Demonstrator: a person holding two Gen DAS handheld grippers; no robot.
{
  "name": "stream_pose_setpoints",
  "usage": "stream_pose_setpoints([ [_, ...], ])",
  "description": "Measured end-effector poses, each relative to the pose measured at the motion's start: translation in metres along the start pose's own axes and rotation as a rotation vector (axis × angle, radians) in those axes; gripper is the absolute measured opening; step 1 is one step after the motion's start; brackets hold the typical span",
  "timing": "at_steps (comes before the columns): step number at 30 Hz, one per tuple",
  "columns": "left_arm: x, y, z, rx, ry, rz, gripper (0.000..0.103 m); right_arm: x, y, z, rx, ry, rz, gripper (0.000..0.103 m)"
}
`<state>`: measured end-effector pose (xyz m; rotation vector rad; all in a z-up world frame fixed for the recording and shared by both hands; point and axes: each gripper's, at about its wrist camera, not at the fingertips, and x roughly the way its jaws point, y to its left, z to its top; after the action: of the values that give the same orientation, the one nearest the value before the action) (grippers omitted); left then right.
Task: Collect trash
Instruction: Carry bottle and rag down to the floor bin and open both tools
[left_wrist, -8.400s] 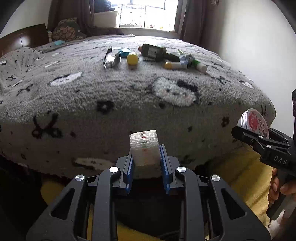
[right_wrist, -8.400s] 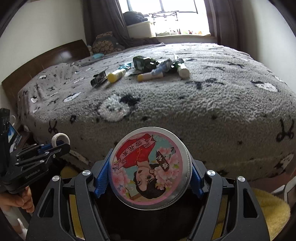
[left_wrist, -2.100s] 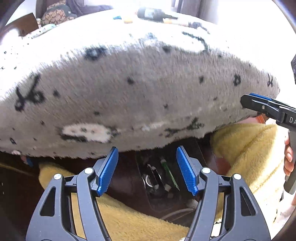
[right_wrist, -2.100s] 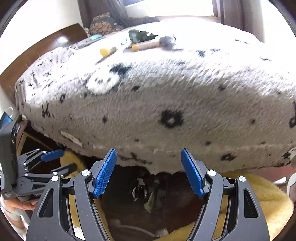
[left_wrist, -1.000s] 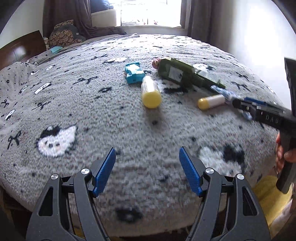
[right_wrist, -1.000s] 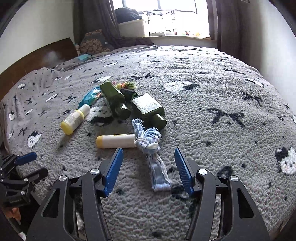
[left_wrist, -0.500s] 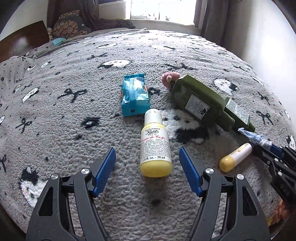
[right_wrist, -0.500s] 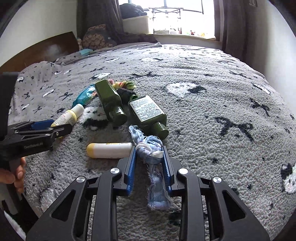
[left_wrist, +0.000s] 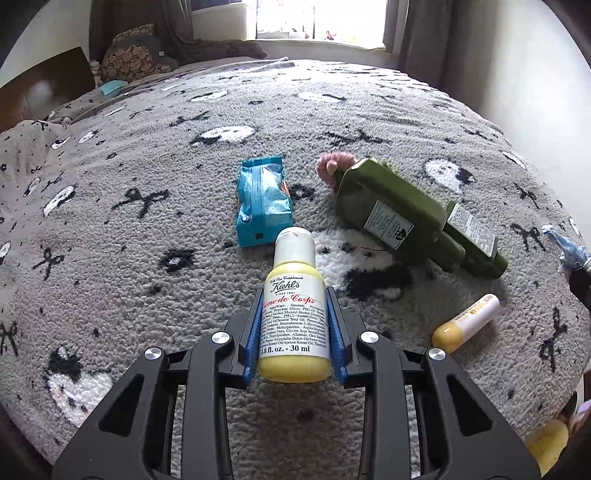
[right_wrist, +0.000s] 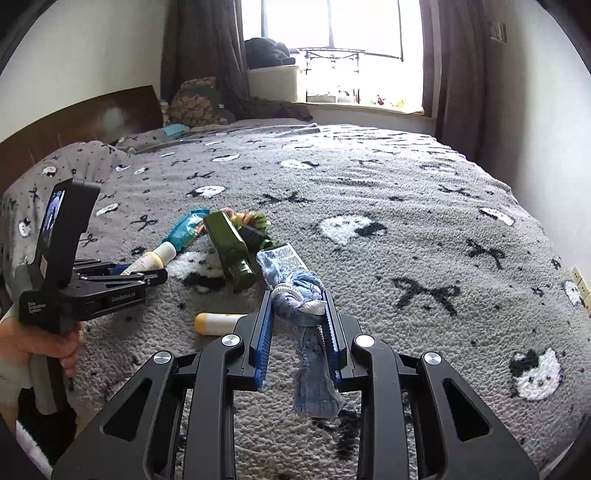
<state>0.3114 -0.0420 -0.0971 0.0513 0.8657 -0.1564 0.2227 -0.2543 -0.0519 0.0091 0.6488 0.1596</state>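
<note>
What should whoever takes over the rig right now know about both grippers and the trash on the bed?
Left gripper: shut on the yellow bottle, which seems still low on the blanket.
Right gripper: shut on the blue rag, its tail hanging down.
Still on the bed: teal wrapper, two green bottles, yellow tube, a pink bit behind the bottles.
Done: both grasps made.
Left: carry both off to the trash, which is not in view here, then return for the rest.
</note>
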Motion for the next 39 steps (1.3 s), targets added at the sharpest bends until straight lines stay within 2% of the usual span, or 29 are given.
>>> stream_pose_setpoints([
  [11,-0.11,-0.007,-0.006,0.061,-0.203,-0.04,0.029,-0.076,0.022,0.016,-0.036,-0.135,0.045,0.026],
  [17,-0.169,-0.014,-0.035,0.096,-0.293,-0.078,0.029,-0.125,0.038,0.007,-0.075,-0.201,0.082,0.026],
  [22,-0.199,-0.02,-0.074,0.131,-0.325,-0.102,0.029,-0.149,0.05,-0.013,-0.106,-0.206,0.106,0.026],
  [29,-0.206,-0.027,-0.142,0.158,-0.288,-0.13,0.029,-0.157,0.062,-0.059,-0.119,-0.129,0.138,0.026],
  [39,-0.17,-0.032,-0.22,0.135,-0.106,-0.191,0.029,-0.132,0.059,-0.131,-0.033,0.05,0.175,0.026],
])
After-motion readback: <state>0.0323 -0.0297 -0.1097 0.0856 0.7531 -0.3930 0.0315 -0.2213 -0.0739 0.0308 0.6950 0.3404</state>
